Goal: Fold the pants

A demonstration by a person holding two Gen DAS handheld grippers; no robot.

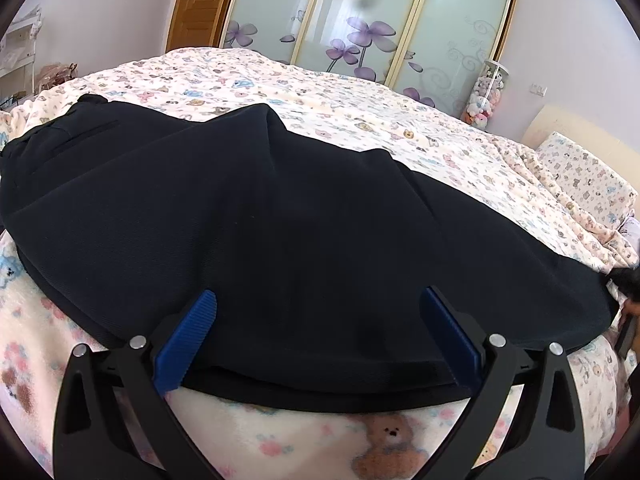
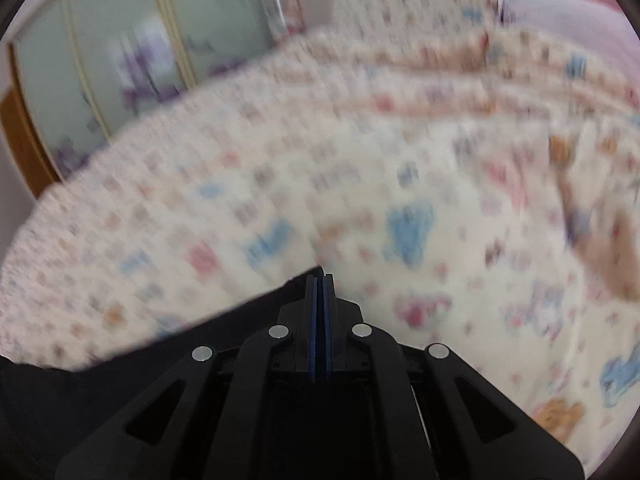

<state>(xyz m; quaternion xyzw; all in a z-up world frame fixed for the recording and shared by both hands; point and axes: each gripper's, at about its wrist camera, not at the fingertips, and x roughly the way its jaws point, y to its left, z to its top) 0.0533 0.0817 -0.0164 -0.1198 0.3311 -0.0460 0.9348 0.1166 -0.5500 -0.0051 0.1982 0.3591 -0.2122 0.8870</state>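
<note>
Black pants [image 1: 256, 216] lie spread across the bed, waistband end at the far left, one end running to the right edge of the left wrist view. My left gripper [image 1: 320, 308] is open, its blue pads [image 1: 188, 340] resting over the near edge of the pants with cloth between them. My right gripper [image 2: 320, 280] is shut, pads pressed together on a corner of the black pants [image 2: 120, 380], which trail down and left. The right wrist view is motion-blurred. The right gripper shows as a dark shape at the far right of the left wrist view [image 1: 624, 280].
The bed is covered by a cream blanket with a teddy-bear print [image 1: 360, 100]. A pillow [image 1: 584, 172] lies at the right. Sliding wardrobe doors with purple flowers [image 1: 360, 32] stand behind the bed, with a jar of plush toys [image 1: 486, 96] beside them.
</note>
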